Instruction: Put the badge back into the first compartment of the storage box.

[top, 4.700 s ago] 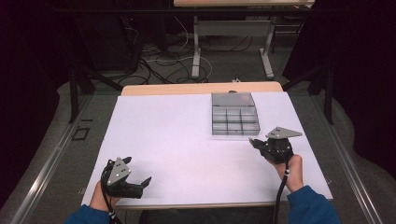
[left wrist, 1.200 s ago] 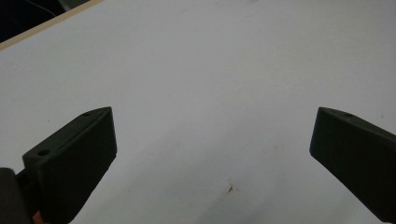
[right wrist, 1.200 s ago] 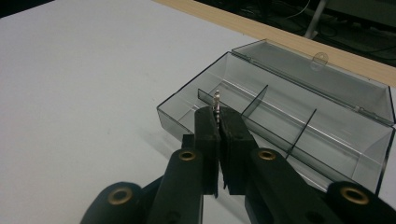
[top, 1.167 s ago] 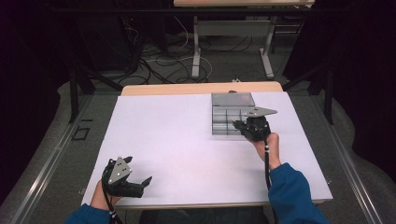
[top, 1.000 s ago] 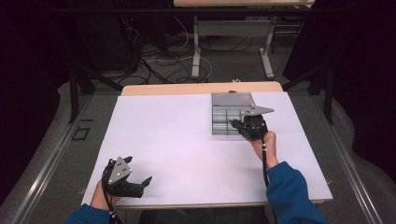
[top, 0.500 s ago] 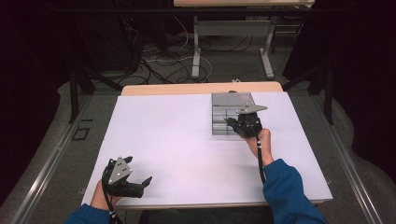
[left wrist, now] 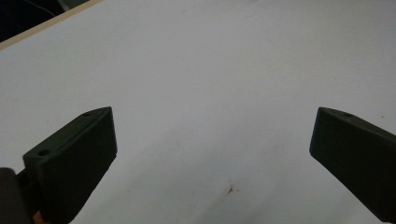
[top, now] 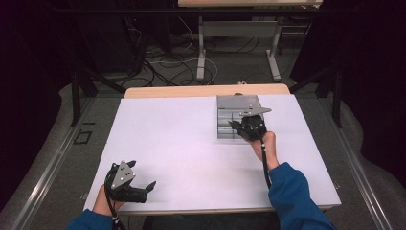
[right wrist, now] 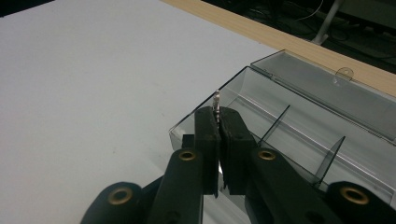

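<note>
A small silvery metal piece [right wrist: 216, 101] is sticking up from between the pads of your right gripper [right wrist: 218, 122], whose jaws are pressing together and pinching it. What kind of piece it is cannot be told. Just beyond and below those tips, the clear compartment box [right wrist: 299, 122] is sitting with its lid lying open behind it; your right gripper [top: 245, 126] is hovering over its near edge. Well apart, toward you, your left gripper [top: 139, 188] is resting low over the white surface [top: 182, 139], its jaws spreading wide with nothing between them.
</note>
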`<state>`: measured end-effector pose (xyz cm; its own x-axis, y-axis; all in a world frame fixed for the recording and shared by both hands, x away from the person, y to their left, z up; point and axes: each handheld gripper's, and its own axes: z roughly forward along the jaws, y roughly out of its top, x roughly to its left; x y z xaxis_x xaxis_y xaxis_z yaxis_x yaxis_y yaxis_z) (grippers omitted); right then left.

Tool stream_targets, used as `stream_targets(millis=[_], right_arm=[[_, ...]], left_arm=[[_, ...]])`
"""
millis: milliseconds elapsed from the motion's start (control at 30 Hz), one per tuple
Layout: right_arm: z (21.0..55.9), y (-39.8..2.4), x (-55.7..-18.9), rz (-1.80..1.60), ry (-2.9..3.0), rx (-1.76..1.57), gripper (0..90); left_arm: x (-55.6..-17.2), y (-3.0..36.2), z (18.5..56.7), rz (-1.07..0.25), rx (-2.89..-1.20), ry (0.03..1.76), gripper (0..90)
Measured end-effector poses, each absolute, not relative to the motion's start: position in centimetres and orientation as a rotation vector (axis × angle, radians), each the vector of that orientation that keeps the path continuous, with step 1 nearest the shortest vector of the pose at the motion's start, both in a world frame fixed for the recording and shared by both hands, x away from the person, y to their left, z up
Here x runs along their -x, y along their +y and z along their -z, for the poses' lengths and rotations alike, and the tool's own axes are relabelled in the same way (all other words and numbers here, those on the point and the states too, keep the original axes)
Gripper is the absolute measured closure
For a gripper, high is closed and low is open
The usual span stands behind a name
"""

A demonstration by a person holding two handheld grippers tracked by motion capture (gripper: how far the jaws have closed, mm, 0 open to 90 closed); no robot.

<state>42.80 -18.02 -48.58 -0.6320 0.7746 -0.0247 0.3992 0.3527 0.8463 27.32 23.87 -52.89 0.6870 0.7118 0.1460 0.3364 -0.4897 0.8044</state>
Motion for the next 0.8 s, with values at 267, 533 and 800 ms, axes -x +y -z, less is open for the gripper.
stream_targets(millis=[267, 533, 800], right_arm=[[48.3, -17.7, -43.3, -1.186, 2.193, -1.034, 86.8], [48.0, -17.3, -44.4, -1.168, 2.206, -1.057, 86.8], [48.1, -17.2, -45.5, -1.138, 2.214, -1.081, 86.8]], left_arm=[[-27.3, 24.0, 52.9, -0.599, -2.098, 0.809, 0.7], [-27.3, 24.0, 52.9, -0.607, -2.098, 0.81, 0.7], [-27.3, 24.0, 52.9, -0.607, -2.099, 0.809, 0.7]])
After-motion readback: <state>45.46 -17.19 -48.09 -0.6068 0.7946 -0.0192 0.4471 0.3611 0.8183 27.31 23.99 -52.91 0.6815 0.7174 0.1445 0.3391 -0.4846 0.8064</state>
